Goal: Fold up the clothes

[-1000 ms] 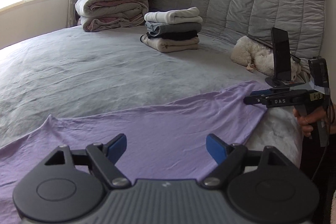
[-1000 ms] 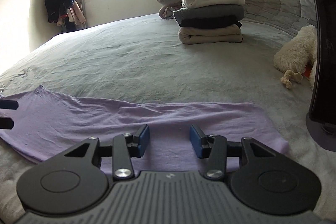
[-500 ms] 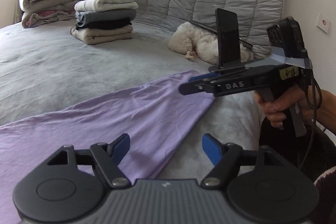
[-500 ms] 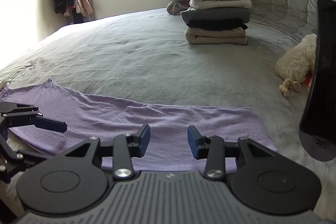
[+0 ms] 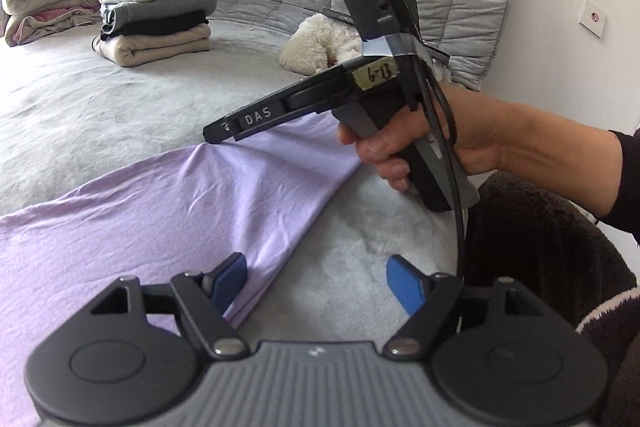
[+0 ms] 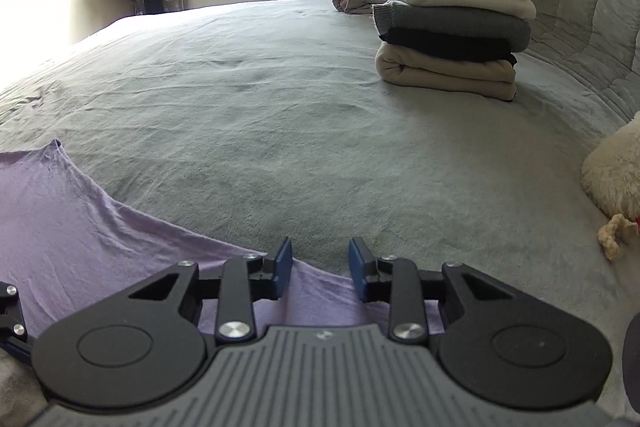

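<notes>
The thin lilac cotton garment (image 5: 168, 211) lies flat on the grey bed (image 6: 280, 107), well short of the stack of folded clothes (image 6: 452, 39), its long axis running across both claws. Right claw (image 6: 320, 273) is narrowing, its jaws closing over the garment's far edge, fabric between the pads. Left claw (image 5: 316, 285) stands wide, opening, straddling the garment's end edge, nothing gripped. Right looks nearer a grasp.
</notes>
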Action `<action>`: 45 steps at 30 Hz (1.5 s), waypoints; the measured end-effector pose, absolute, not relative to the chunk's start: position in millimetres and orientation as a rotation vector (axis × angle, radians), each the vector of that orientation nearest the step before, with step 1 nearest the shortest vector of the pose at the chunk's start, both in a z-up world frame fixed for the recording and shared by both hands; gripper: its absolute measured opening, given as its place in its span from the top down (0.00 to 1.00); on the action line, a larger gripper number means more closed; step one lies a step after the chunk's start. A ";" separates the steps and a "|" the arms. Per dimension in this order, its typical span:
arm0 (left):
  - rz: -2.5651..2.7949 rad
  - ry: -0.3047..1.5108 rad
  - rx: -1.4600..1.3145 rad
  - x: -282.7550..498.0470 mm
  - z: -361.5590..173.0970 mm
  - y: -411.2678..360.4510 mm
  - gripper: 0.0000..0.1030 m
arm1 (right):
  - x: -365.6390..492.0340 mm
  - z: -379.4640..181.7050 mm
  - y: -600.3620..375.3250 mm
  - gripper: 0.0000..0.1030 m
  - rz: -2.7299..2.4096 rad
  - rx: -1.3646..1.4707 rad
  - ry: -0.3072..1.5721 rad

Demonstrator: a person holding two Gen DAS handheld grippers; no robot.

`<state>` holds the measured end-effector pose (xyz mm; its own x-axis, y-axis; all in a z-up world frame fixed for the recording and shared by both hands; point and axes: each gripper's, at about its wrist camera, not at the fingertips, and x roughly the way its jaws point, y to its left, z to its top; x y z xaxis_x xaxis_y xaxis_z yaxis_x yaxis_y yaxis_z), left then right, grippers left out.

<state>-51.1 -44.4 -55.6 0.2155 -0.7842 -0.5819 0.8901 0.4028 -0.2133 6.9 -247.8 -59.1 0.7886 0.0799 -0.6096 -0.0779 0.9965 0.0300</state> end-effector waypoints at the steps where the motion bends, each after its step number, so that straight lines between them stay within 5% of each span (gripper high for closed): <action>1: -1.159 0.690 0.175 -50.6 -53.6 -43.1 0.24 | 2.8 -58.1 -250.4 0.65 0.081 0.011 0.651; 8: -1.003 0.659 0.131 -46.4 -40.6 -15.2 0.22 | -51.2 -53.5 -273.2 0.50 0.022 0.037 0.614; 14: -0.761 0.638 0.061 -41.1 -33.3 20.6 0.15 | -94.3 -52.5 -294.2 0.48 -0.057 0.118 0.602; 31: -0.588 0.693 -0.077 -19.6 -26.4 60.7 0.15 | -107.1 -67.2 -315.9 0.45 -0.296 0.190 0.558; 34: -0.634 0.727 -0.143 -14.6 -28.1 57.8 0.15 | -103.9 -70.1 -313.1 0.59 -0.300 0.177 0.537; 37: -0.690 0.775 -0.221 -8.2 -31.1 48.8 0.16 | -100.5 -66.0 -315.0 0.93 -0.248 0.227 0.533; 45: -0.867 0.906 -0.474 12.5 -45.0 4.1 0.16 | -91.2 -41.3 -277.1 0.93 -0.080 0.193 0.499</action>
<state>12.5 4.1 -45.0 0.3244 -0.8143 -0.4814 0.4450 0.5805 -0.6820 -91.2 -277.1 -41.3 0.8756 -0.0290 -0.4821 0.1227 0.9788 0.1641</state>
